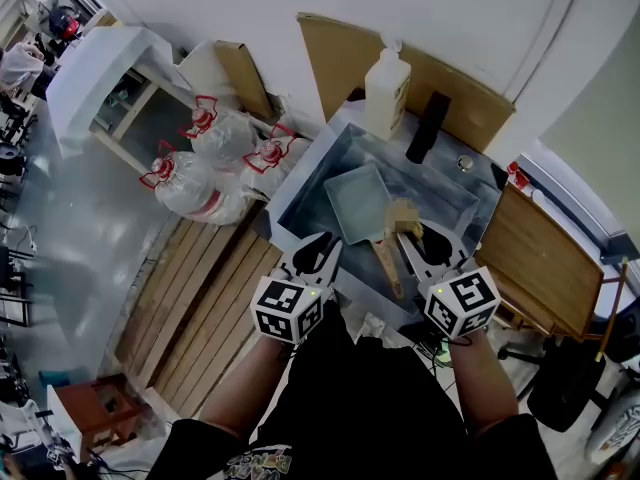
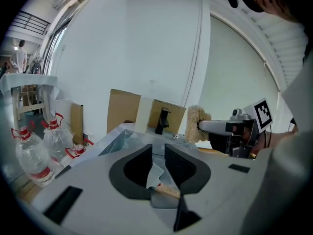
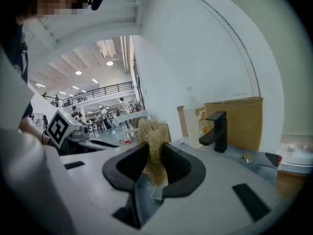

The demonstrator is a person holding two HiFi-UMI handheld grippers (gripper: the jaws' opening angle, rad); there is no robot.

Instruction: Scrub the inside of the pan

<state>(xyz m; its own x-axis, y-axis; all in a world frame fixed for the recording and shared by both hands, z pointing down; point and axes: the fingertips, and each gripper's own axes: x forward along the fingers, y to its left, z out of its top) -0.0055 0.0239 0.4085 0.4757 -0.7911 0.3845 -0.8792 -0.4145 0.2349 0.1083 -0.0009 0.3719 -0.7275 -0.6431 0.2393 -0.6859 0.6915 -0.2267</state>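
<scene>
Centre frame: the pan (image 1: 358, 200) lies in the sink (image 1: 300, 183), its handle (image 1: 386, 264) toward the person. The right tongs (image 1: 407, 236) clench a scrubber (image 3: 152, 138) beside the pan. The left tongs (image 1: 320, 250) are slightly apart and empty. Scrubbing appears not yet done.

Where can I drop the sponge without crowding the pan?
The sink floor right of the pan, below the faucet, looks bare. The back rim is crowded by the bottle and faucet; the front by the handle, left claw and right claw.
</scene>
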